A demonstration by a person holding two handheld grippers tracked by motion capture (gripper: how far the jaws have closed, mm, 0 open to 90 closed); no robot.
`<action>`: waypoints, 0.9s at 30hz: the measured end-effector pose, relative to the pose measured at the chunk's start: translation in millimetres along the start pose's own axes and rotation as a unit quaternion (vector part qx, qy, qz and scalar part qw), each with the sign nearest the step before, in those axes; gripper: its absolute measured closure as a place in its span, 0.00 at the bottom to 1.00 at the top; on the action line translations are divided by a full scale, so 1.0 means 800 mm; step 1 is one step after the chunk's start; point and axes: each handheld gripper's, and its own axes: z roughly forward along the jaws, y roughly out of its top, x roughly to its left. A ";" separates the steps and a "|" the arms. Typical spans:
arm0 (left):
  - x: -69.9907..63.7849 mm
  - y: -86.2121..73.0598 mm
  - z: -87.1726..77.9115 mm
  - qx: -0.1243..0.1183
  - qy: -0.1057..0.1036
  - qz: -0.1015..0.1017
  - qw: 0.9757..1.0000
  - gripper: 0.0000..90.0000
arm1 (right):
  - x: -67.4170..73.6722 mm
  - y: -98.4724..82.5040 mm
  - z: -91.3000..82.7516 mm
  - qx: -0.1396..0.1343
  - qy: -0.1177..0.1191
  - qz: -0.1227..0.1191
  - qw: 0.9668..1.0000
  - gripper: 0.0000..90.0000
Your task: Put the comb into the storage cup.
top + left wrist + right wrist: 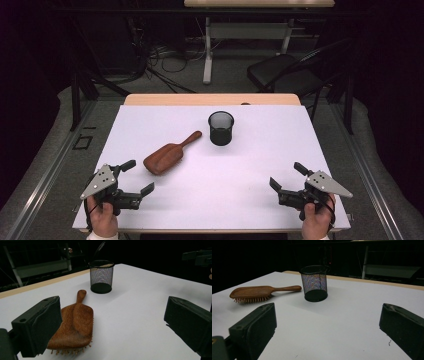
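A brown wooden hairbrush [166, 154] lies bristles down on the white table [260, 170], its handle pointing toward a black mesh cup [221, 128] that stands upright farther back. My left gripper [138, 176] rests open at the near left corner, just short of the brush head. In the left gripper view the hairbrush [75, 325] lies partly behind the left jaw, with the mesh cup [101, 276] beyond it. At the near right, my right gripper [286, 176] stands open, nothing between its jaws. The right gripper view has the cup [314, 283] ahead and the brush [259, 293] to its left.
The white sheet covers a wooden tabletop whose bare far edge [210, 99] shows at the back. Beyond it stand a black chair [282, 72] and a second table's legs [207, 50], with cables on the floor.
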 end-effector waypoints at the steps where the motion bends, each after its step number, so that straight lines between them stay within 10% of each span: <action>1: 0.000 0.000 0.000 0.000 0.000 0.000 1.000 0.02 | 0.000 0.000 0.000 0.002 0.001 0.001 1.000 0.01; 27: 0.006 0.007 0.013 0.024 0.012 -0.030 0.999 0.02 | 0.001 -0.004 0.007 0.015 0.009 0.001 1.000 0.01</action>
